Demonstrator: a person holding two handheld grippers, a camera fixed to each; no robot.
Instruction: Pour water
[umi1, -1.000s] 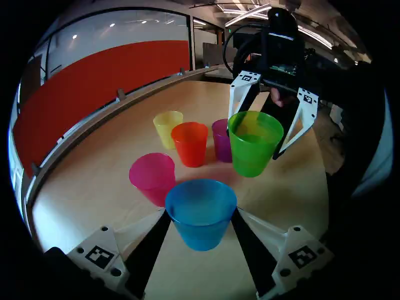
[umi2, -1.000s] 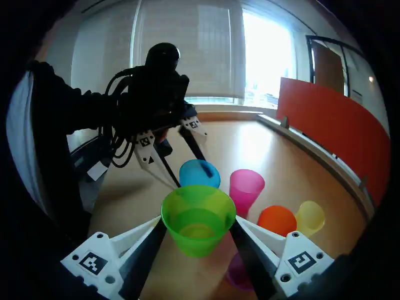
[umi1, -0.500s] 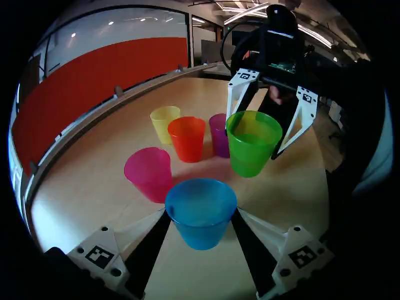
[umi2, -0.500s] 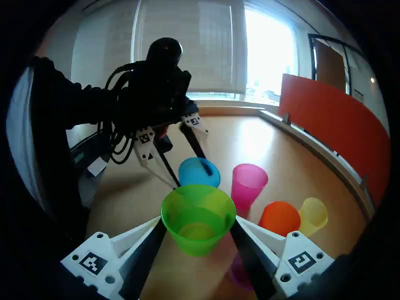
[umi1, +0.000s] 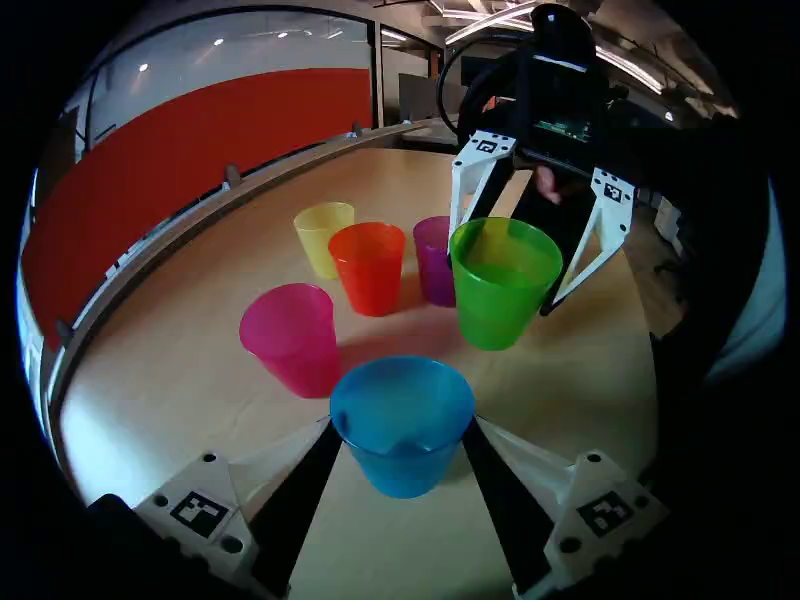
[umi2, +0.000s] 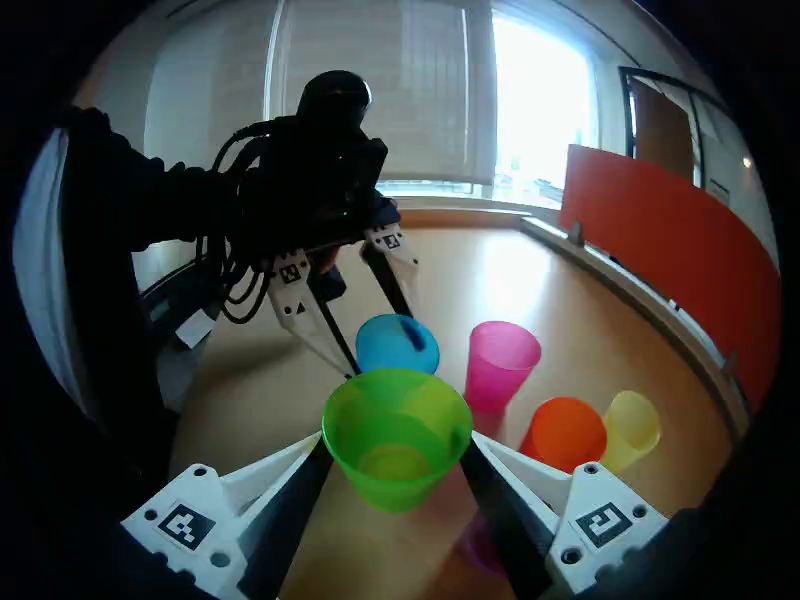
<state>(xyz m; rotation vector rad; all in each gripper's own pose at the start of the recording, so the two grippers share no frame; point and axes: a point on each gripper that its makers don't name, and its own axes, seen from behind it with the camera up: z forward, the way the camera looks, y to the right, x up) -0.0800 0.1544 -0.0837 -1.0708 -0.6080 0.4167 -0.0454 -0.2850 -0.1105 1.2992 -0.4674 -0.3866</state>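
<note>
- Left gripper view: the left gripper (umi1: 402, 442) is closed around an upright blue cup (umi1: 402, 420). Ahead and slightly right, the right gripper (umi1: 500, 283) clamps the green cup (umi1: 505, 295).
- Right gripper view: water (umi2: 395, 462) sits low in the green cup. The blue cup lies just beyond its rim, so the pour likely tips forward.

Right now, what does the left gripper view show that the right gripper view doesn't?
Left gripper view: the right gripper head-on, jaws on the green cup, plus ceiling lights. Right gripper view: the left gripper head-on, holding the blue cup, plus a bright window. Both: those two cups, the pink cup, orange cup, yellow cup, red partition, wooden table.
</note>
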